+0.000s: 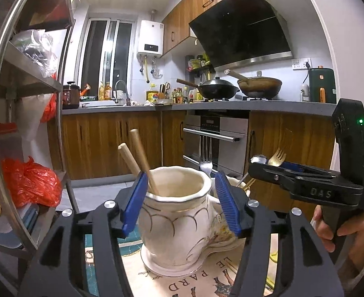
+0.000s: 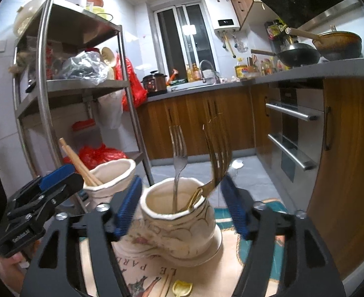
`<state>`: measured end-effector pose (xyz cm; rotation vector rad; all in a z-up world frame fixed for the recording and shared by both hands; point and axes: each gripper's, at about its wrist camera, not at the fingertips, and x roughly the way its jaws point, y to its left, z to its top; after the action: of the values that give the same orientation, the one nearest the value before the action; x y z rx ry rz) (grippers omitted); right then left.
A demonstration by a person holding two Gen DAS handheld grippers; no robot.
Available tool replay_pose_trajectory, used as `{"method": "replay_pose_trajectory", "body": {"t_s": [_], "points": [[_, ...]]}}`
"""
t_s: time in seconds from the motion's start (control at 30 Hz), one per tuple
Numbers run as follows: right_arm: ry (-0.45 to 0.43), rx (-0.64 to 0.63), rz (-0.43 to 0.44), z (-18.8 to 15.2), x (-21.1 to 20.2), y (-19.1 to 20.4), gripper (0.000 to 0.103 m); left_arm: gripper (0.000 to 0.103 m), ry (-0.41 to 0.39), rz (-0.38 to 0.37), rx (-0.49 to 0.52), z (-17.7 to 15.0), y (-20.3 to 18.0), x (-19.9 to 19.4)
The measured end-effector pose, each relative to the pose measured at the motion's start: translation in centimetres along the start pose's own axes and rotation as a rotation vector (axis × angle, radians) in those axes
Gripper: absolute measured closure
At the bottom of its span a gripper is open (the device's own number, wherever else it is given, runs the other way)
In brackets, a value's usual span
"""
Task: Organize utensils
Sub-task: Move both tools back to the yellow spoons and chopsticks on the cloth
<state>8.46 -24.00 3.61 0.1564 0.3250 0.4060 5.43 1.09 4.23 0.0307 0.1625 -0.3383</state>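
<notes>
A cream ceramic holder with two joined cups stands on a printed mat. Its left cup (image 1: 179, 212) holds wooden chopsticks (image 1: 138, 157). Its right cup (image 2: 179, 225) holds a silver fork (image 2: 178, 153) and a gold fork (image 2: 219, 158). My left gripper (image 1: 180, 203) is open, its blue pads on either side of the left cup's rim. My right gripper (image 2: 182, 205) is open, its blue pads on either side of the right cup, holding nothing. The right gripper also shows in the left wrist view (image 1: 305, 180), beside the forks.
A steel shelf rack (image 2: 83, 86) with bags stands to the left. Wooden cabinets (image 1: 107, 143), a built-in oven (image 1: 216, 138) and a counter with woks (image 1: 219, 89) lie beyond. A small yellow object (image 2: 182, 288) lies on the mat (image 2: 147, 269).
</notes>
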Motion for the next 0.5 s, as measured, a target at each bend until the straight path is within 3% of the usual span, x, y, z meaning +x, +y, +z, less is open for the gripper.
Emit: {"method": "replay_pose_trajectory", "body": {"t_s": [0.27,0.37,0.5], "points": [[-0.044,-0.031,-0.031,-0.8,-3.2,0.2,0.013,0.024,-0.008,0.039,0.012,-1.4,0.0,-2.2],[-0.042,-0.032,-0.066,-1.5,-4.2,-0.2,0.008,0.006,0.003,0.068,-0.001,-2.0,0.0,-2.9],[-0.007,-0.02,-0.101,-2.8,-5.2,-1.0,0.006,0.005,0.025,0.068,-0.015,-2.8,0.0,-3.8]]}}
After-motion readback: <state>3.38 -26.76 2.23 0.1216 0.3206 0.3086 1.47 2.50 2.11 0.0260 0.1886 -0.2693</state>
